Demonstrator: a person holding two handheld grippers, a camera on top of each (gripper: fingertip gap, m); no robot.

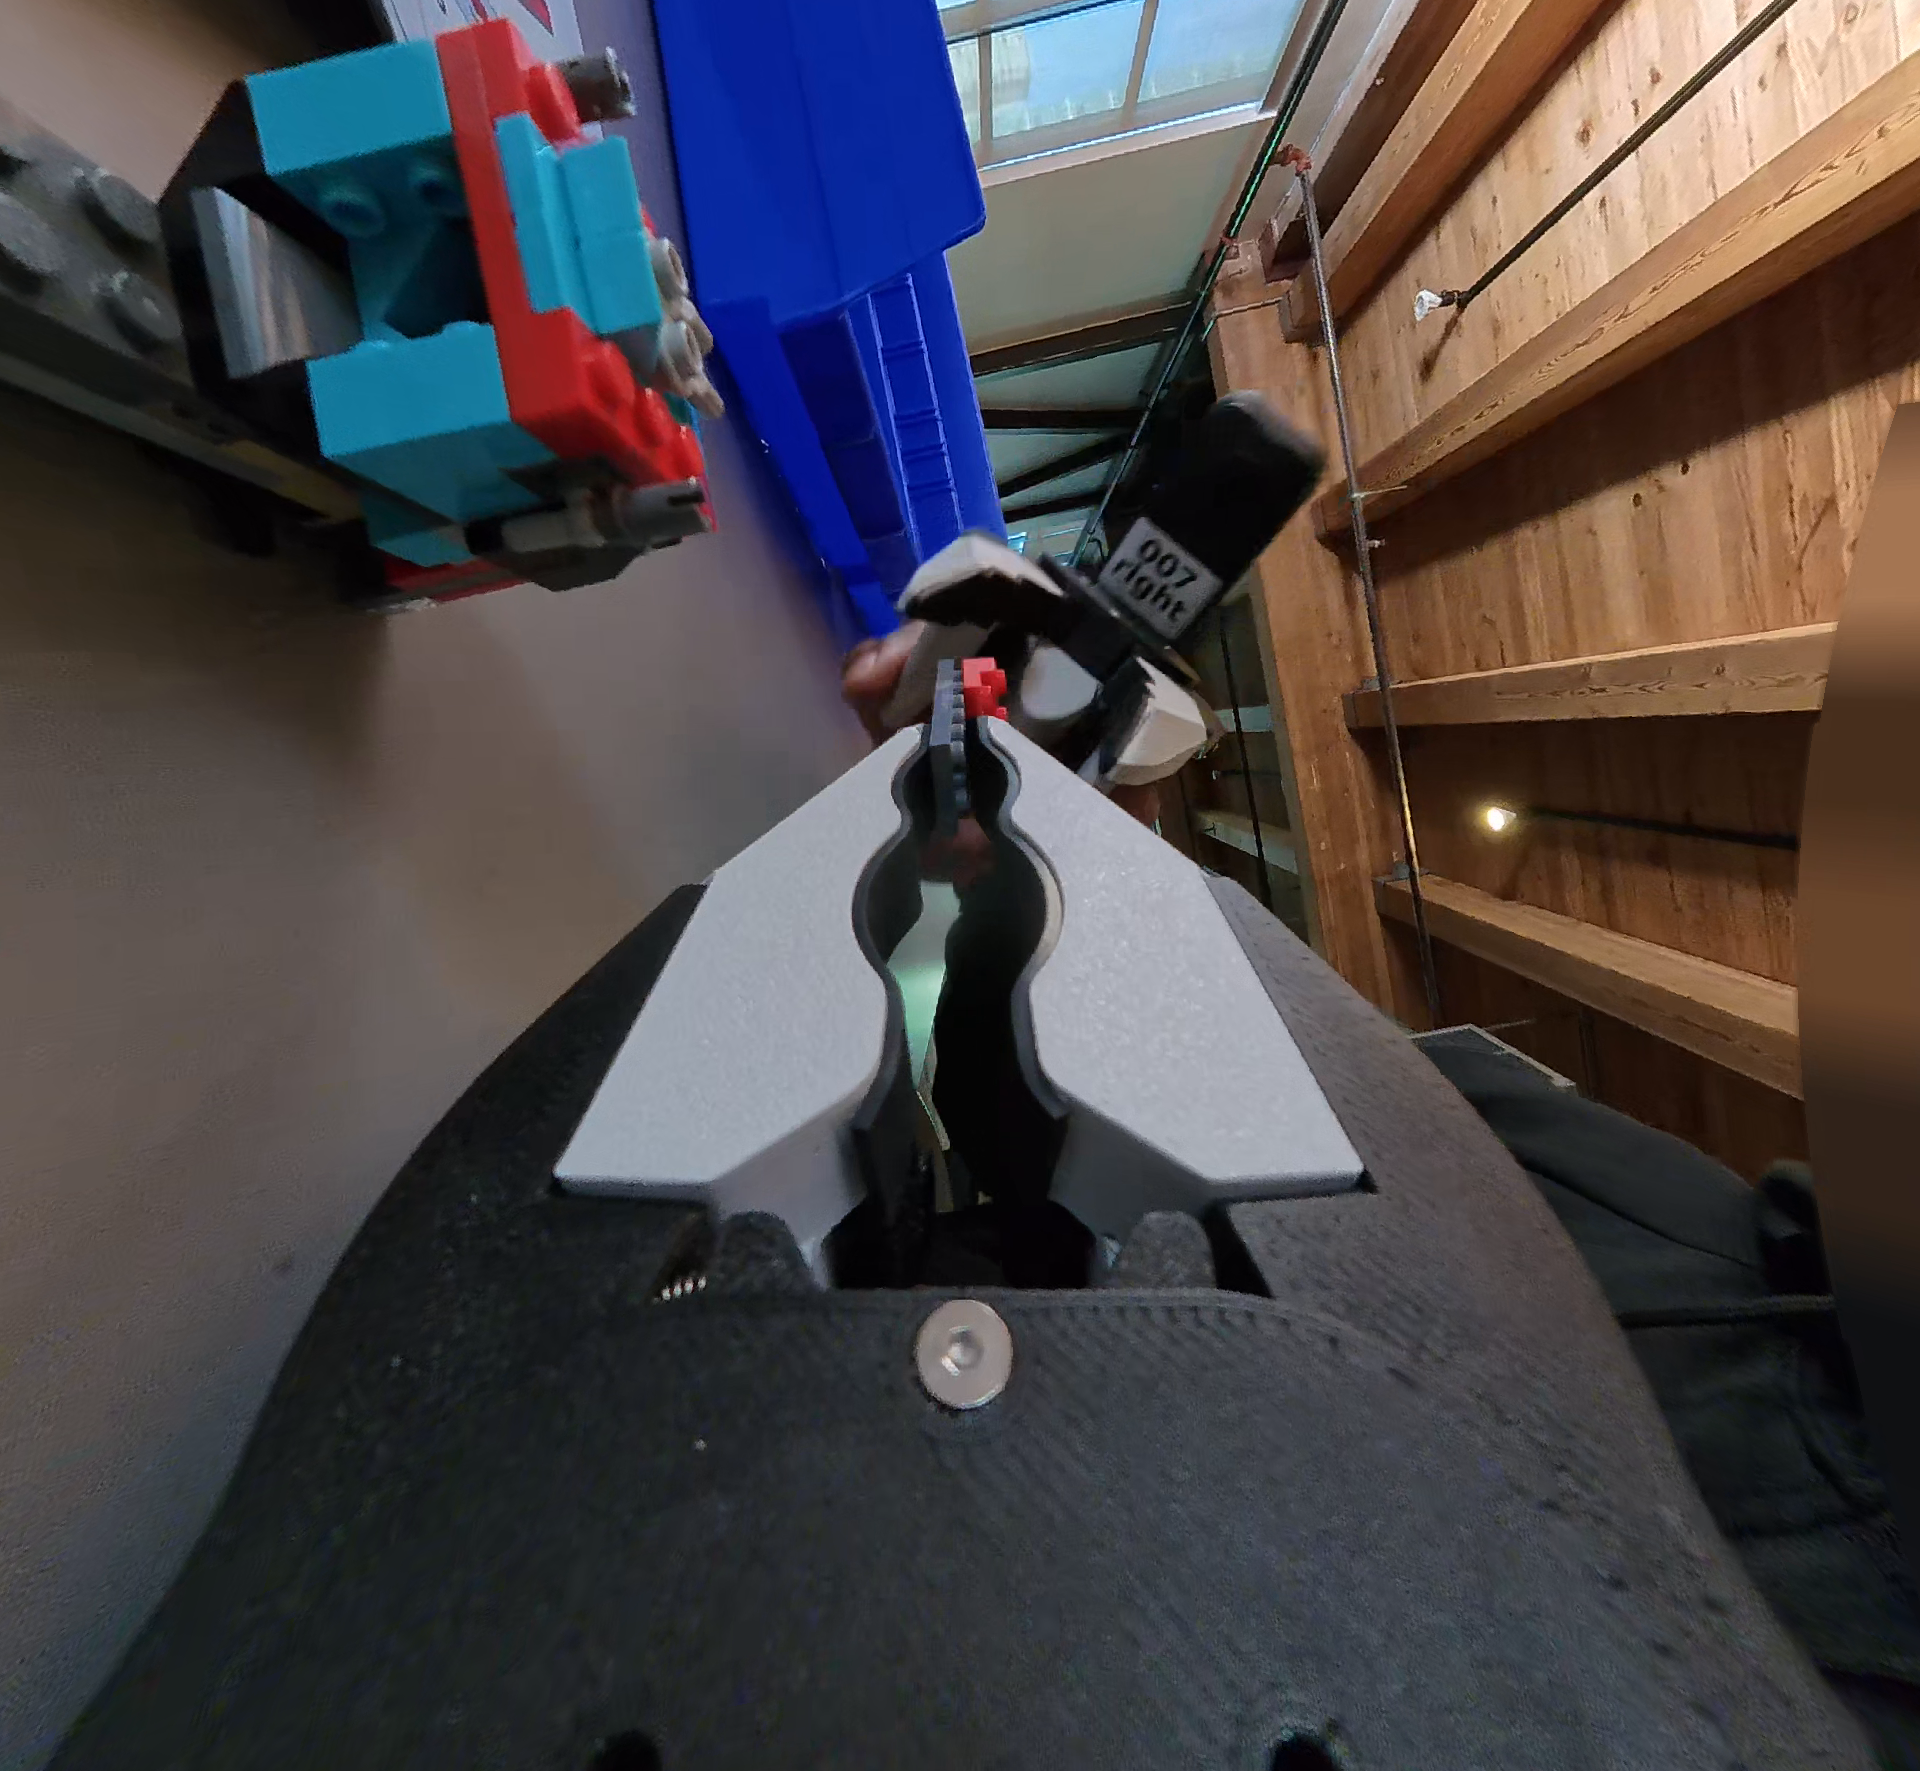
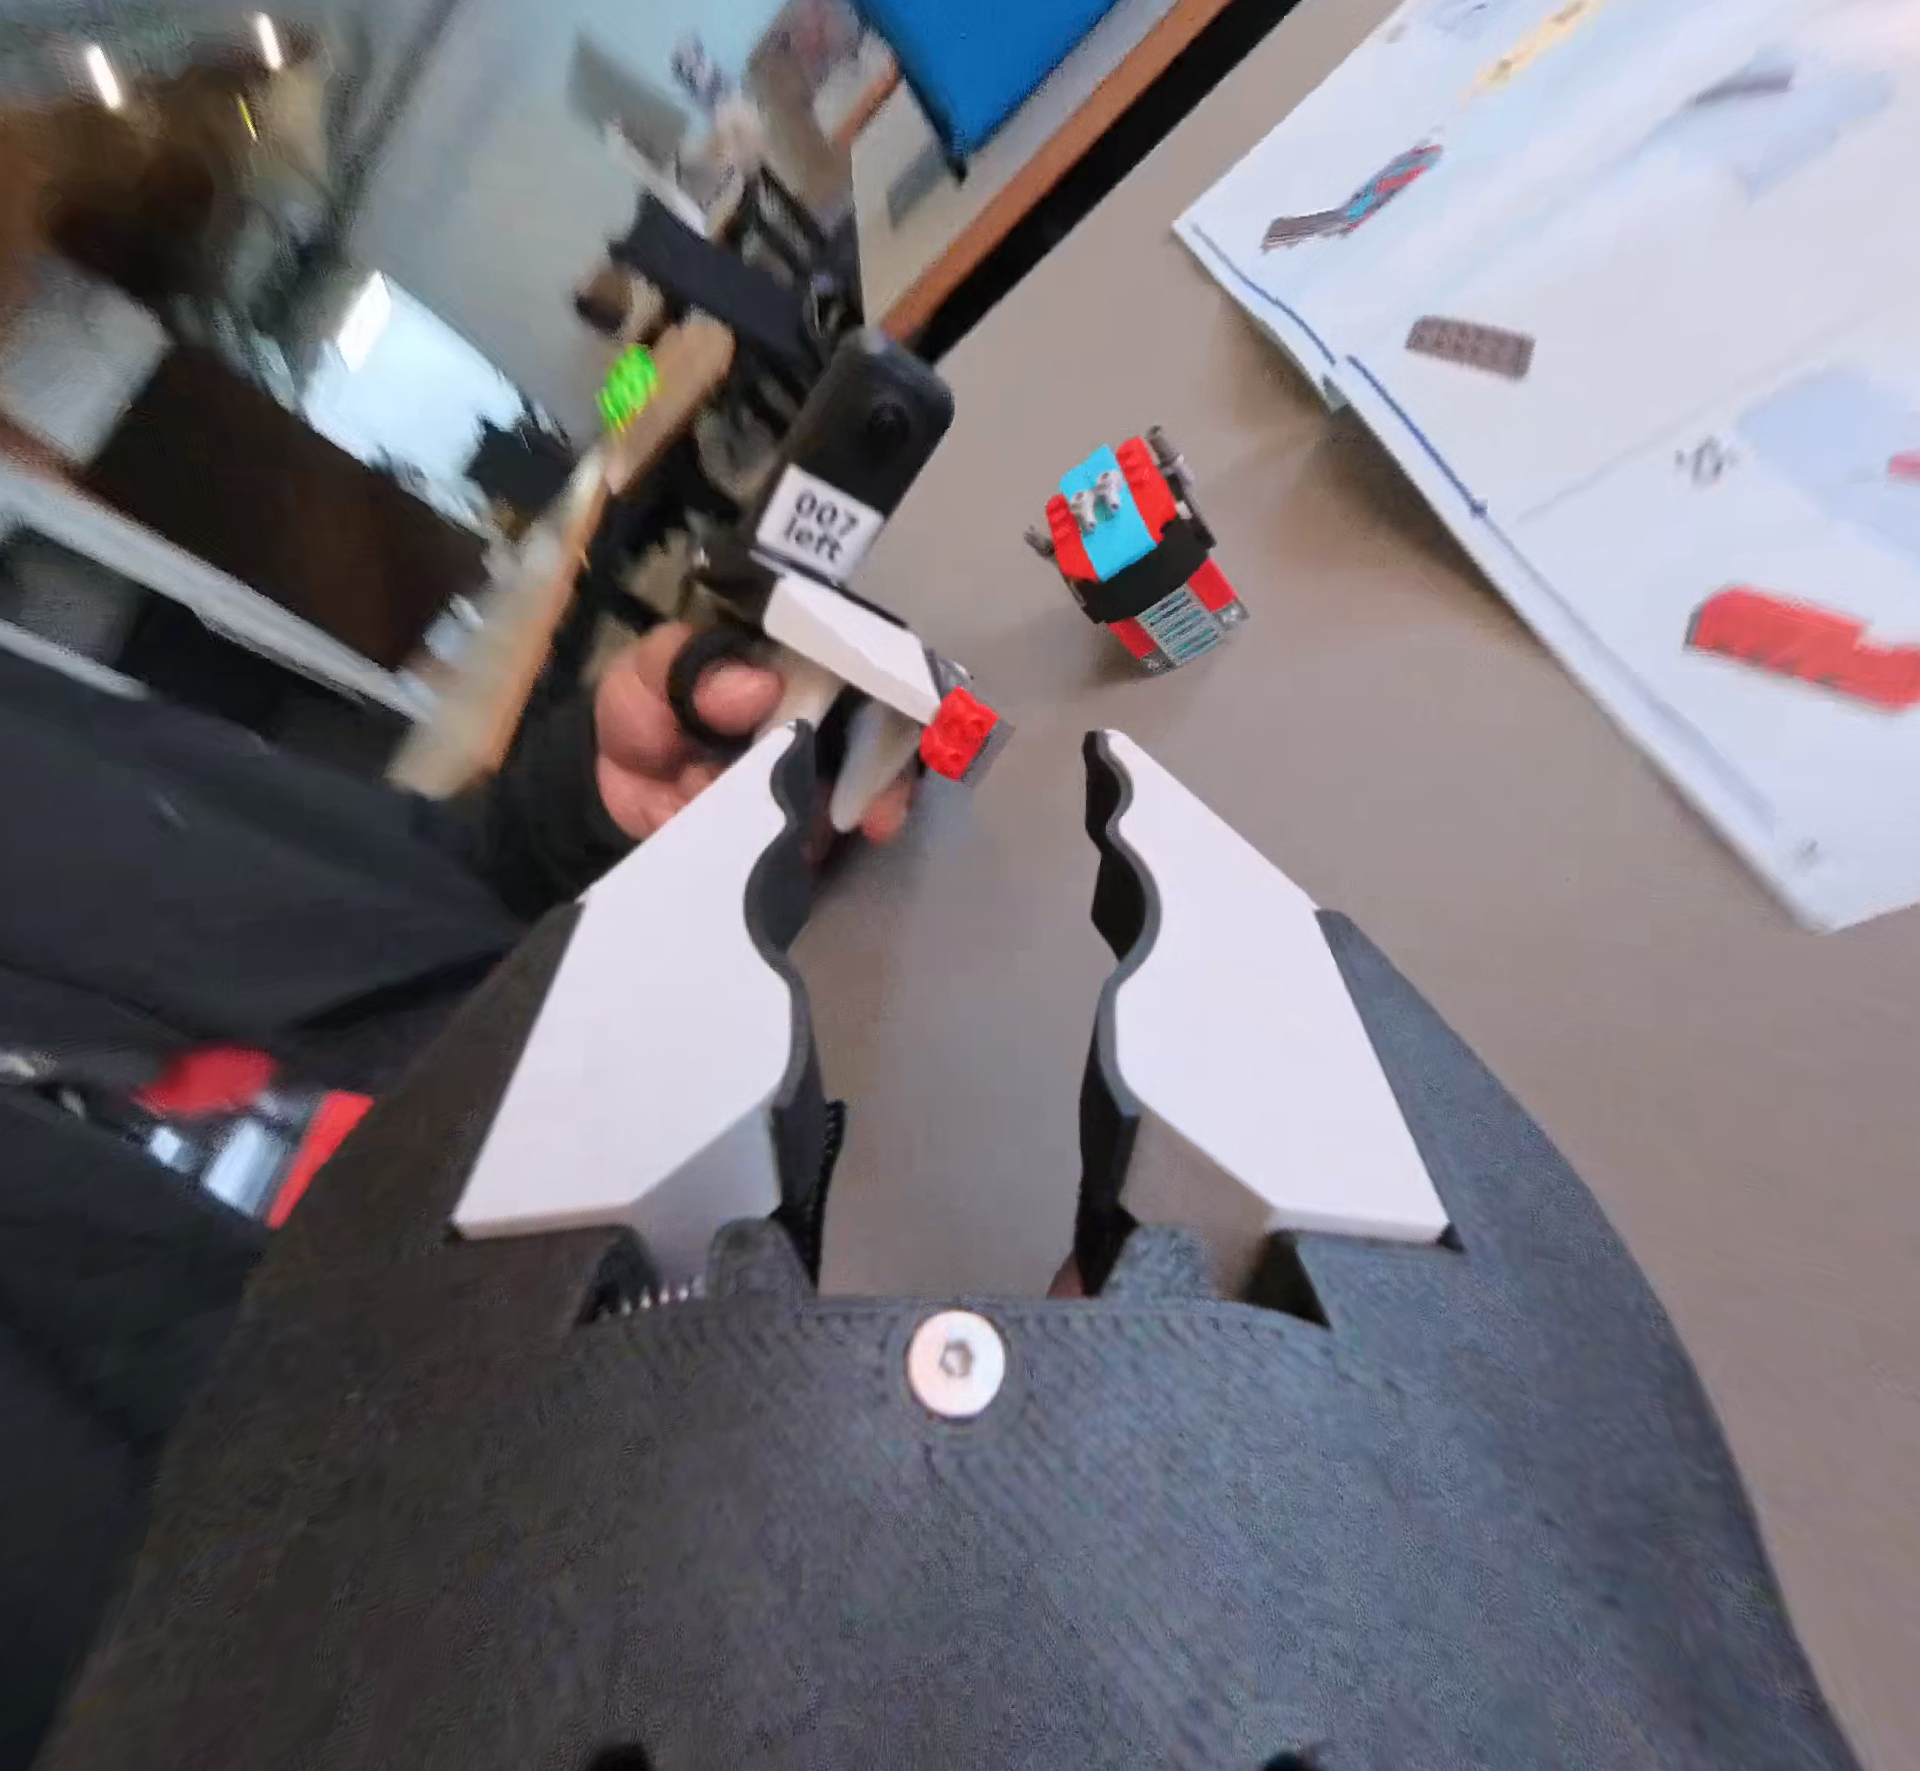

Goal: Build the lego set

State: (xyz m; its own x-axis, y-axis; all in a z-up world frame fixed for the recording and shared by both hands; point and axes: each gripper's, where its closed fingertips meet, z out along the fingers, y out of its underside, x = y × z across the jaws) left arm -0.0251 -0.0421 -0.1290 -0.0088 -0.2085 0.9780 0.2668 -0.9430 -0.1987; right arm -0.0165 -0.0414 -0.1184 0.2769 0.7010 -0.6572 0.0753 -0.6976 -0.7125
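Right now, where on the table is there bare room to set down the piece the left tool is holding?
Bare table lies between the right tool, the red and blue lego truck and the instruction booklet. It is crowded on the left, where the left tool holds the grey plate with a red brick.

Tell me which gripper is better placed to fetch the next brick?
Right, probably. The right gripper is open and empty above the table, while the left gripper is shut on the dark plate bearing a red brick.
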